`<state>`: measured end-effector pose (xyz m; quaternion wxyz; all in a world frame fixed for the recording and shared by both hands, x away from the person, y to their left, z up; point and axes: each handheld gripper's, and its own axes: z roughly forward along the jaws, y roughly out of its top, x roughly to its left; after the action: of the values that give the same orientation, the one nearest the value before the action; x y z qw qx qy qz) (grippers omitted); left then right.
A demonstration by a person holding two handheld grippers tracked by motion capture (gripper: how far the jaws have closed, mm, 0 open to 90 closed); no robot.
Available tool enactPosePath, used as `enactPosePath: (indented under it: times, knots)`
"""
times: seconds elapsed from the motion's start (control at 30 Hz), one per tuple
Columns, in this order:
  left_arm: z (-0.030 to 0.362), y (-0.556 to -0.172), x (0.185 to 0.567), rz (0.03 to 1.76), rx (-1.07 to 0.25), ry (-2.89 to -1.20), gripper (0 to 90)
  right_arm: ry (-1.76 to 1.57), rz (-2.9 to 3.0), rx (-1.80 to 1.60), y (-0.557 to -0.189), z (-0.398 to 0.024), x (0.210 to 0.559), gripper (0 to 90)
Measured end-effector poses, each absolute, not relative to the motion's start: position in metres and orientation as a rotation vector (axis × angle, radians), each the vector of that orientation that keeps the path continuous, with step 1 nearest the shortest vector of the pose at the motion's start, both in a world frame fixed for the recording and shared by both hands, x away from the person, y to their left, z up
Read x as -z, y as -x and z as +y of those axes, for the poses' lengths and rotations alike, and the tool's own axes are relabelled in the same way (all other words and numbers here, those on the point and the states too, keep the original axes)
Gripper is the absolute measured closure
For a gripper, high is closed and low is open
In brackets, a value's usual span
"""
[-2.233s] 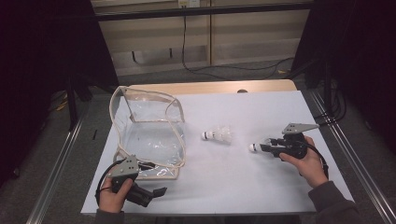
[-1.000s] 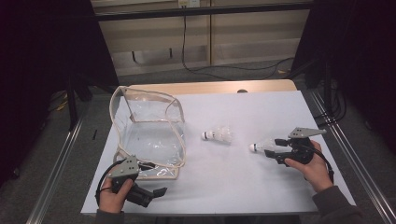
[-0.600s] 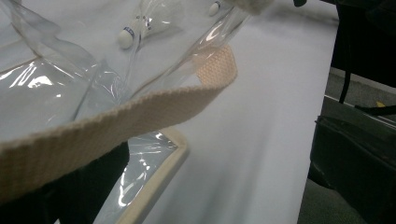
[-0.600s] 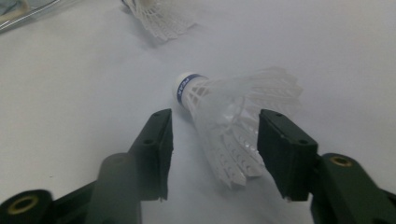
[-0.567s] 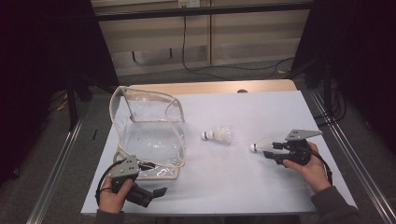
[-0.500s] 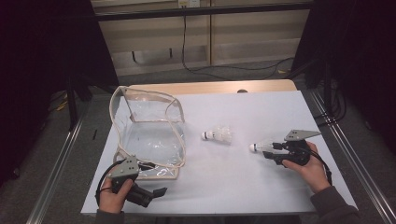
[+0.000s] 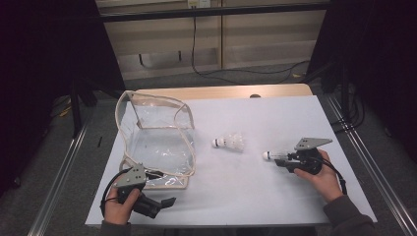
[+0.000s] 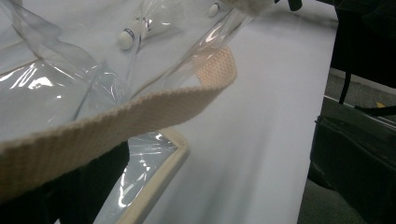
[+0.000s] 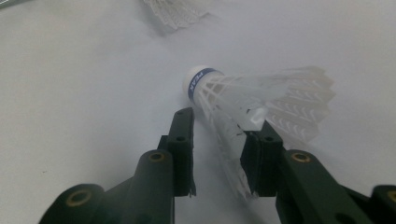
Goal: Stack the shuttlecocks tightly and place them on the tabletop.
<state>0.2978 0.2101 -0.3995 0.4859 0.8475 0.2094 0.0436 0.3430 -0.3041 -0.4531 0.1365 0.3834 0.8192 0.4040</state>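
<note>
Since the earlier frames, right gripper (image 9: 215, 140) has just been closing its jaws on a shuttlecock (image 9: 261, 100) at lower right of the table (image 7: 275, 196). Left gripper (image 7: 162, 202) pinches the clear bag's strap (image 8: 140, 116), apparently keeping the bag open for it.

Black hand-held gripper (image 7: 290, 158) with grey three-cornered plate, brass-ringed screws, grey sleeve (image 7: 346, 220)

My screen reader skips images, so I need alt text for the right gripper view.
A white shuttlecock with a blue-banded cork lies between the two black jaws of the right hand-held gripper, which have just been closing on its skirt, over a white table. A second shuttlecock lies beyond.
</note>
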Motion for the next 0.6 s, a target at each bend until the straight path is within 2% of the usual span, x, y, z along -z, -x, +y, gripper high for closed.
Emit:
enactPosePath:
  times: [0.23,0.33,0.6]
  knots:
    - [0.2103,-0.2980,0.3994,0.510,-0.107,-2.063,4.7,-1.106,2.391,-1.169,-0.3442,-0.3022,0.4547,74.1]
    - [0.2102,-0.2979,0.3995,0.511,-0.107,-2.057,4.7,-1.107,2.401,-1.161,-0.3441,-0.3018,0.4555,81.4]
    - [0.2103,-0.2979,0.3995,0.508,-0.107,-2.056,4.7,-1.093,2.409,-1.168,-0.3444,-0.3013,0.4530,86.4]
